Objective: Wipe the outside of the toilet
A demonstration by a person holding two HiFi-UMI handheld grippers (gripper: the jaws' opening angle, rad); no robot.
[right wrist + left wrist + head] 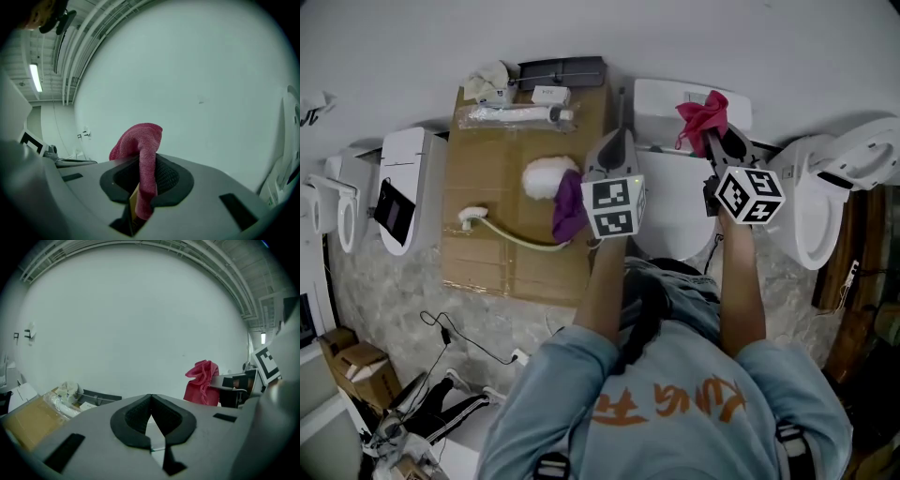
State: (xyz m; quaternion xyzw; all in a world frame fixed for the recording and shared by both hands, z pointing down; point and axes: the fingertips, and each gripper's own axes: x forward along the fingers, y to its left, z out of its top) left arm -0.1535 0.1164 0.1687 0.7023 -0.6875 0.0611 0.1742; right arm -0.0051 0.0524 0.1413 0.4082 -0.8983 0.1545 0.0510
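The person's back, in a light blue shirt with orange print [675,412], is filling the bottom of the head view, with both forearms reaching forward. The right gripper [718,134] is clamping a crumpled red cloth [703,114]: in the right gripper view the cloth [140,140] is running down between the two black pads and bulging out above them. It is hanging over the tank end of the white ceramic toilet [675,202], which is standing directly in front of the person with its lid down. The left gripper [620,139] is hovering over the toilet's left edge; its own view is showing its tips pressed together with nothing between them [151,398]. Just left of the toilet a flat brown cardboard sheet [492,202] is lying on the floor, carrying a white fluffy bundle [546,176] and a purple cloth [570,211]. A second white toilet [825,197] is standing at the right.
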